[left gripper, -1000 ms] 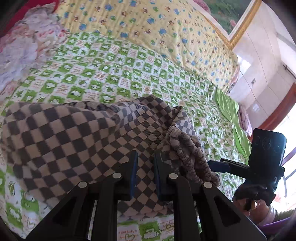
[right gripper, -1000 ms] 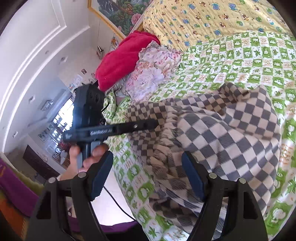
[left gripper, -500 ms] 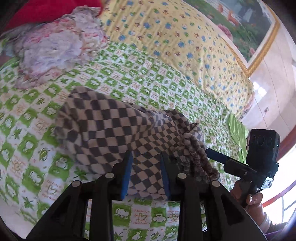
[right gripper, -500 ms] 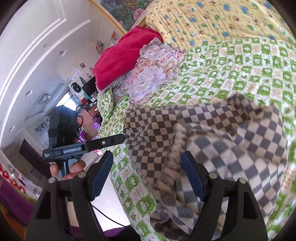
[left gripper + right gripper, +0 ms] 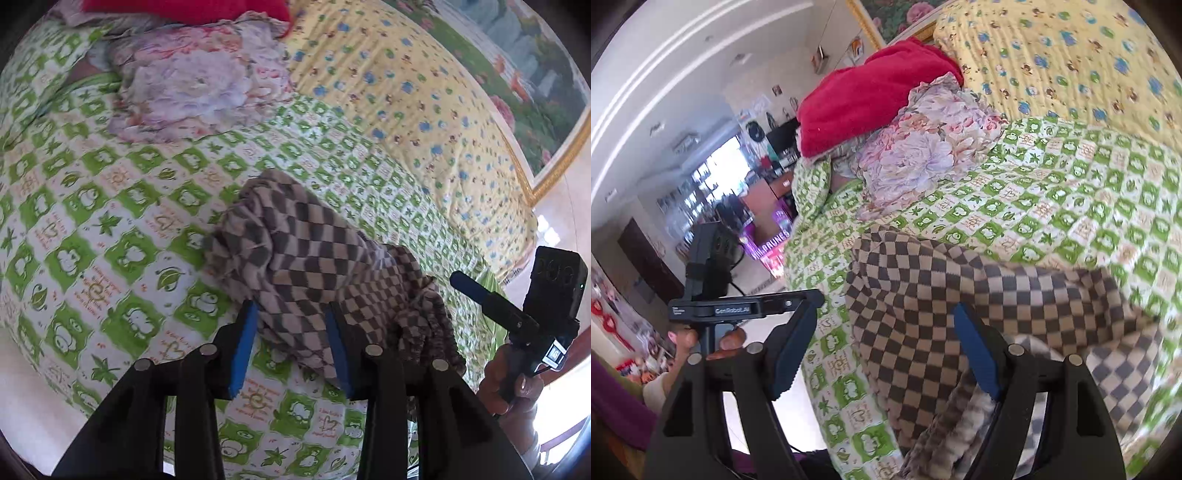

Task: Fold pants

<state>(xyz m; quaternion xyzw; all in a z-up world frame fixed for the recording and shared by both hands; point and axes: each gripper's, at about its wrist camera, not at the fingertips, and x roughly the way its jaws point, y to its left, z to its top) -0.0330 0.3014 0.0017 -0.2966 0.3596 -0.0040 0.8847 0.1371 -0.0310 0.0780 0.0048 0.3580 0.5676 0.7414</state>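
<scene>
Item: checked pants [image 5: 310, 258], lying bunched in a rough folded heap on the green patterned bedspread [image 5: 122, 206] of the bed, near its edge. My left gripper [image 5: 291, 347]: fingers opening, cloth between them but not pinched. My right gripper [image 5: 882, 354]: fingers spread wide, holding nothing, above the pants. I judge one fold laid; edges look uneven, so squaring and a further fold remain.

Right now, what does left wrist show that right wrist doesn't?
Left wrist only: the right gripper seen from outside, a framed painting, and the left gripper with jaws opening, pads off the cloth.
Right wrist only: the room beyond the bed, shelves, and the right gripper's own wide, empty jaws.
Both: checkered pants, green patterned sheet, floral pillow, red blanket.
</scene>
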